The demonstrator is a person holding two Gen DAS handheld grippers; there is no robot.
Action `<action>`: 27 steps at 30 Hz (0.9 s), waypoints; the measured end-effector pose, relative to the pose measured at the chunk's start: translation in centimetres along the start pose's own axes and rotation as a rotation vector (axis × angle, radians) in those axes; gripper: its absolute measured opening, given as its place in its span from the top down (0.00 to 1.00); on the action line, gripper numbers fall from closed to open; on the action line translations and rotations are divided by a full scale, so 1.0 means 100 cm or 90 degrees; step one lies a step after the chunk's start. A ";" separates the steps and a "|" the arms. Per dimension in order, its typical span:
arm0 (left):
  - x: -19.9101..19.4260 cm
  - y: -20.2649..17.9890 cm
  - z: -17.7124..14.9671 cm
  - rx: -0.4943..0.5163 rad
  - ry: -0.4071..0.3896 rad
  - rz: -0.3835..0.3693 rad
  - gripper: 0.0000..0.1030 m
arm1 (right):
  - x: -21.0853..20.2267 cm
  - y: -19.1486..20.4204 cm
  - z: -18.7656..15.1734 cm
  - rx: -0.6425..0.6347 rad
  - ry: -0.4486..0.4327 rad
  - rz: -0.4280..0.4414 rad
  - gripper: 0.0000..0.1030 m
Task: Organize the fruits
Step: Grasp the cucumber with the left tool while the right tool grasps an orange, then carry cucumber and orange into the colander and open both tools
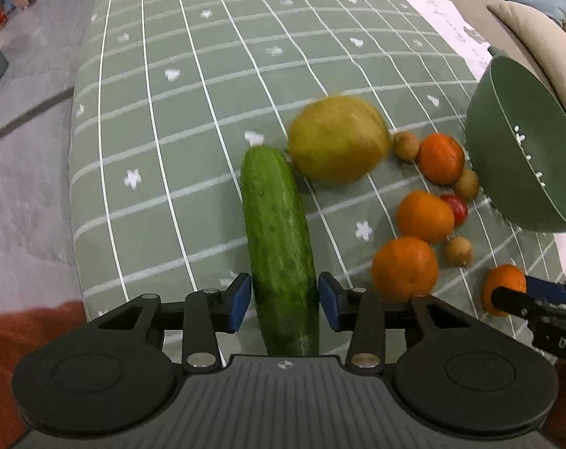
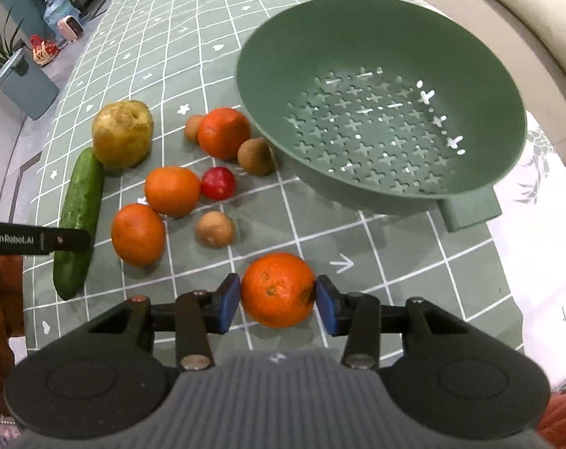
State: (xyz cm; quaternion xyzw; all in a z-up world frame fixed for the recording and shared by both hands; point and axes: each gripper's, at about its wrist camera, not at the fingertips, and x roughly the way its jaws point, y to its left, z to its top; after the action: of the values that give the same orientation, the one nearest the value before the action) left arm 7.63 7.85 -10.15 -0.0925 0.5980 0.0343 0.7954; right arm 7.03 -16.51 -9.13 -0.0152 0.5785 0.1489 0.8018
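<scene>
My left gripper [image 1: 285,301] straddles the near end of a green cucumber [image 1: 279,239]; its blue pads sit at the cucumber's sides with a thin gap on the left. My right gripper [image 2: 278,301] is shut on an orange [image 2: 277,289], which also shows in the left wrist view [image 1: 501,288]. A green colander [image 2: 380,101] stands empty beyond it. On the cloth lie a large yellow fruit [image 2: 122,133], three more oranges [image 2: 137,234] [image 2: 172,191] [image 2: 223,133], a small red fruit [image 2: 218,182] and small brown fruits [image 2: 214,229].
The fruits lie on a green grid-patterned tablecloth [image 1: 193,119]. A beige sofa with cushions [image 2: 526,7] runs along the right. The table's left edge drops to a grey floor [image 1: 24,119] with a bin, plants and a water bottle [image 2: 60,15].
</scene>
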 end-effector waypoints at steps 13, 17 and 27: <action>0.011 -0.002 0.016 -0.014 -0.008 -0.011 0.58 | 0.002 -0.004 0.002 0.016 -0.003 0.012 0.61; -0.007 0.000 0.006 -0.021 -0.032 -0.016 0.59 | -0.012 -0.001 -0.001 0.008 -0.019 0.024 0.61; -0.079 -0.021 -0.009 0.002 -0.123 -0.043 0.60 | -0.086 0.000 0.003 -0.024 -0.126 0.048 0.61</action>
State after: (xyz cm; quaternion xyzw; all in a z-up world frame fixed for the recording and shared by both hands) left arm 4.91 6.07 -2.56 -0.1079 0.5154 0.0155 0.8500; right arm 4.79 -18.35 -1.01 0.0059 0.4938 0.1906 0.8484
